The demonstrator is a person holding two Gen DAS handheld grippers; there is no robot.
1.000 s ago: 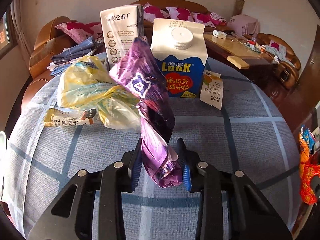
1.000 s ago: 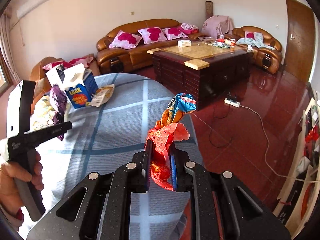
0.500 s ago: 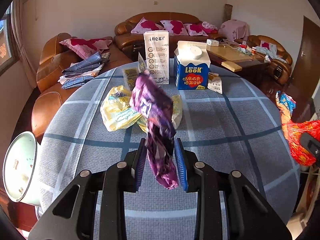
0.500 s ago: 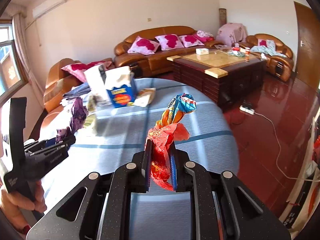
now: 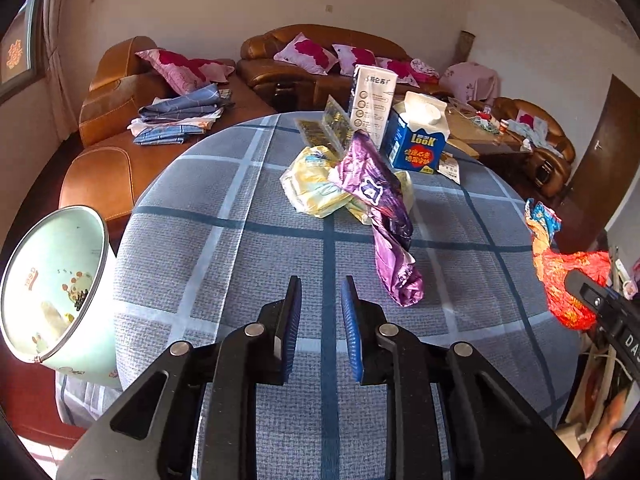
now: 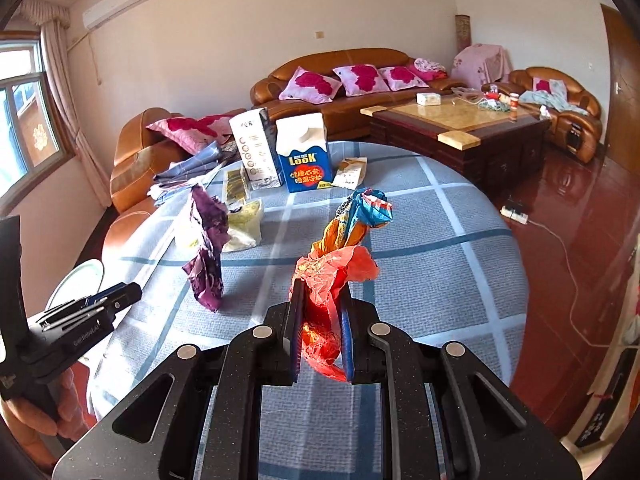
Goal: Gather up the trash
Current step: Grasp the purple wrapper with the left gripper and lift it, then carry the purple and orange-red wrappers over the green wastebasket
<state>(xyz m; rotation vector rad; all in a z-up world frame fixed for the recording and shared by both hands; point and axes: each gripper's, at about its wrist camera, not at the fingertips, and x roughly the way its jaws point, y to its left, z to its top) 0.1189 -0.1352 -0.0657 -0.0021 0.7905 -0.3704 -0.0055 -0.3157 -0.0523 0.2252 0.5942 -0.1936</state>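
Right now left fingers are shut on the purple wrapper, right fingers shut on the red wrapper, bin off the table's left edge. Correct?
Not quite. The left gripper is open: its fingers hold nothing, and the purple wrapper sits loose ahead of them, as the left wrist view shows. The right gripper is shut on the red wrapper, and the bin is off the table's left edge.

The blue milk carton [image 6: 305, 162] reads "LOOK"; other print is too small.

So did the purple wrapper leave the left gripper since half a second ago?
Yes. The purple wrapper was clamped between the left gripper's blue pads; now it sits outside them, to the right, over the checked tablecloth, with the jaws apart and holding nothing.
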